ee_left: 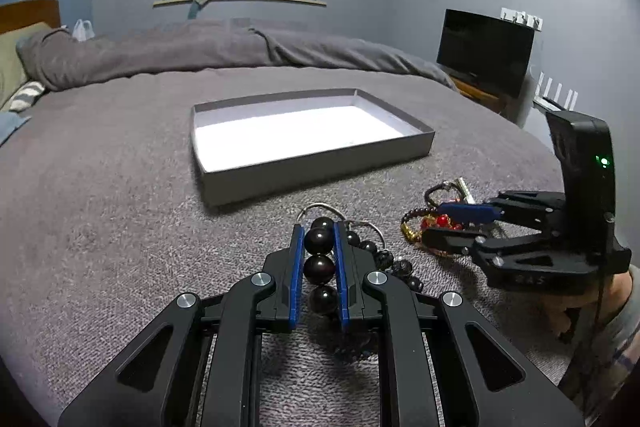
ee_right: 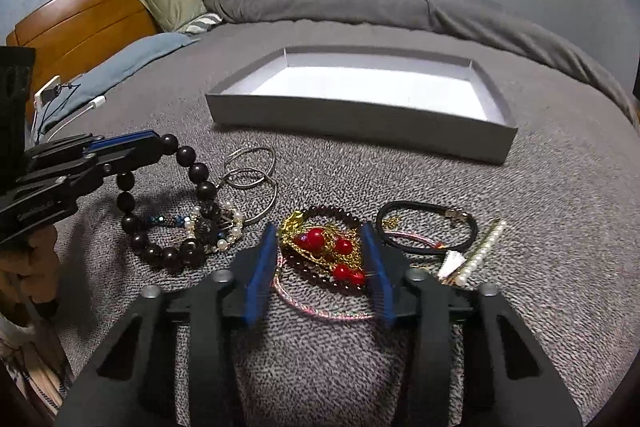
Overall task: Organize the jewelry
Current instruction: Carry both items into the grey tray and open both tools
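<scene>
Left gripper point(ee_left: 319, 259) is pinching the dark bead bracelet point(ee_left: 319, 269) between its blue pads point(ee_left: 295, 277), three big beads lining up in the narrow gap. In the right wrist view the same gripper point(ee_right: 154, 143) is reaching in from the left edge with the strand point(ee_right: 198, 173) hanging from its tip in a loop, the lower beads still lying on the bedspread point(ee_right: 540, 227) among a pearl bracelet point(ee_right: 230, 227) and a small dark strand with blue beads.

Right gripper point(ee_right: 324, 259) is sitting low over the gold and red piece point(ee_right: 324, 247), its jaws partly spread to either side of it. Whether the pads point(ee_right: 260, 267) are pressing on it I cannot tell. From the left wrist view this gripper point(ee_left: 434, 223) is coming in from the right, tips at the red beads point(ee_left: 442, 221).

A maroon bead bracelet point(ee_right: 344, 215) is curling around the gold piece, and a pink cord loop point(ee_right: 320, 311) is lying under it, nearer the camera. Thin silver bangles point(ee_right: 250, 167) are lying overlapped just beyond the dark beads. Right of the gold piece are a black cord bracelet point(ee_right: 424, 223) and a pearl strip point(ee_right: 484, 251).

A grey tray point(ee_right: 360, 127) with a white floor is sitting on the bedspread beyond the pile, apart from it and with nothing in it. The person's hand point(ee_left: 592, 299) is gripping the right handle.
</scene>
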The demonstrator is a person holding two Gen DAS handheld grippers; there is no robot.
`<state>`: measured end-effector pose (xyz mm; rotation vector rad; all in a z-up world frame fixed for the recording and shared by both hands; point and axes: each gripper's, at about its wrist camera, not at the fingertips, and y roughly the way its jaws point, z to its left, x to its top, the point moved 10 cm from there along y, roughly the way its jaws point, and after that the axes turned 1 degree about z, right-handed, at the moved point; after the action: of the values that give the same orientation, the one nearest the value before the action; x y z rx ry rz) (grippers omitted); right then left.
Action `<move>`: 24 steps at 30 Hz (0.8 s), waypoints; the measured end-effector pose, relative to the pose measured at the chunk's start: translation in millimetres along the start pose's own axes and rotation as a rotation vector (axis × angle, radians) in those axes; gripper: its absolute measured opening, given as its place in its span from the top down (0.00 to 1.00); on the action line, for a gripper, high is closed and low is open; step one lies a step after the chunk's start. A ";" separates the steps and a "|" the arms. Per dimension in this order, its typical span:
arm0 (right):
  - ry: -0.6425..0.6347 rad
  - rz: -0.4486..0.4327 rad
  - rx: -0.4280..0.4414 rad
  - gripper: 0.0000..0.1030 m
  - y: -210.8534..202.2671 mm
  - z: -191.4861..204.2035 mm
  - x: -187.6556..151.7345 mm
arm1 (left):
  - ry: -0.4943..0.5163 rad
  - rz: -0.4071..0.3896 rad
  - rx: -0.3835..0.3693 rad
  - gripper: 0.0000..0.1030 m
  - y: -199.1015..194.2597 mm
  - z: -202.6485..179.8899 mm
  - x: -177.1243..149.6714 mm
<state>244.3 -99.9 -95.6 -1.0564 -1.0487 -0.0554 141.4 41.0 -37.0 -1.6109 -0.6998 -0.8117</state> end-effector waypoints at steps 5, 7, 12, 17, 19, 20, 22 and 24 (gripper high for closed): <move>0.018 -0.044 0.028 0.74 -9.3 -0.4 6.1 | -0.005 -0.018 0.006 0.85 -3.4 1.9 3.3; 0.041 -0.063 0.050 0.74 -14.3 -3.2 9.0 | -0.009 -0.026 0.006 0.85 -5.4 3.3 4.4; 0.126 -0.120 0.145 0.74 -33.0 -9.7 21.8 | -0.023 -0.054 0.001 0.85 -11.8 5.8 11.3; 0.181 -0.176 0.196 0.74 -50.7 -18.3 38.1 | -0.036 -0.090 -0.004 0.85 -18.1 7.8 22.2; 0.180 -0.190 0.189 0.74 -54.5 -20.6 44.8 | -0.036 -0.104 -0.005 0.85 -21.3 7.6 27.9; 0.181 -0.197 0.188 0.74 -56.2 -22.2 49.1 | -0.033 -0.114 -0.005 0.85 -23.1 7.2 31.3; 0.178 -0.209 0.186 0.74 -58.4 -24.6 55.3 | -0.024 -0.135 -0.006 0.85 -26.3 6.0 40.0; 0.181 -0.221 0.192 0.74 -60.9 -27.0 63.4 | -0.022 -0.155 -0.005 0.85 -29.1 6.3 48.8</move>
<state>266.9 -125.5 -10.2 -0.7449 -0.9814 -0.2202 147.5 53.2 18.5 -1.5860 -0.8465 -0.9093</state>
